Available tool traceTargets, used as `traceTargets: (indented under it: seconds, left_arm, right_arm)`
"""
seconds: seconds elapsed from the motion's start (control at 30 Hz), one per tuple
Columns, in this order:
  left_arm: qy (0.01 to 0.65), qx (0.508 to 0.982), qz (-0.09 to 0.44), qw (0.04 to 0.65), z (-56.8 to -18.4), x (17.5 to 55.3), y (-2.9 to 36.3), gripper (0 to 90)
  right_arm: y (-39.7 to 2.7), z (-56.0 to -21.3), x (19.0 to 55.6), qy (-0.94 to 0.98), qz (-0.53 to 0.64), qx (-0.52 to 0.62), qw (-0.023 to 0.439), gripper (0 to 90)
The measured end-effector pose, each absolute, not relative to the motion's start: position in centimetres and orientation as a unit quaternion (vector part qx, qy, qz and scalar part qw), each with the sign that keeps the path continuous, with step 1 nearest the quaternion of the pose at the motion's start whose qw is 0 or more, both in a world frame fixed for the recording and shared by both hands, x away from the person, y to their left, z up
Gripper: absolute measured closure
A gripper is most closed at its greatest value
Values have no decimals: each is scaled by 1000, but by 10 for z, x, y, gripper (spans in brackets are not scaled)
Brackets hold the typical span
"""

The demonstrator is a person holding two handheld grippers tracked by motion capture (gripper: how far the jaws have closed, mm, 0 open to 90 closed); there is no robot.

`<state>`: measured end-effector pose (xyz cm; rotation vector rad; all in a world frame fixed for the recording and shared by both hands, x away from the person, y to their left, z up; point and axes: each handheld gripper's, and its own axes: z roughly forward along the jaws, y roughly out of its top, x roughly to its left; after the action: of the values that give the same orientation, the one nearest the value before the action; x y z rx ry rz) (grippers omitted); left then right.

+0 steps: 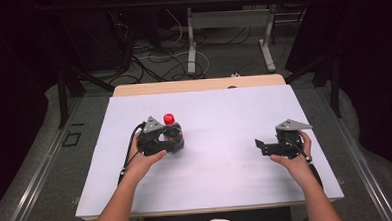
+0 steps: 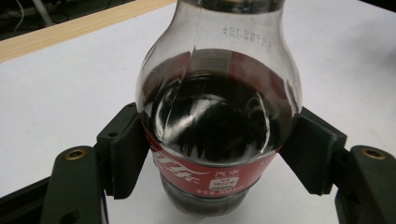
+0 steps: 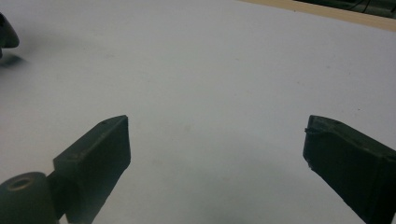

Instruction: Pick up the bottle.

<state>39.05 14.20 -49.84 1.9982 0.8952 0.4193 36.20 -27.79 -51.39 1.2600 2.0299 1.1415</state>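
**One bottle, two grippers, one white table sheet — a count of the scene.**

On the white table sheet [image 1: 209, 125] stands a single cola bottle [image 1: 172, 131] with one red cap [image 1: 169, 118] and one red label band [image 2: 205, 175]. Two hand-held grippers are present — the left gripper [image 1: 160, 142] and the right gripper [image 1: 261, 145] — each with two black jaws, so four jaws in all, and each topped by one grey three-cornered plate, two plates in total. Two forearms enter from below. Beyond the sheet, one further table frame [image 1: 230, 34] stands on the floor.
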Motion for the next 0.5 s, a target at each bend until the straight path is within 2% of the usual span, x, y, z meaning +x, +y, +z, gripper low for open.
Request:
traceTargets:
  seconds: [0.5]
  left_arm:
    - [328,820,146,447,-494,368,107,296]
  right_arm:
    - [-247,-484,349,755,466,399,233,189]
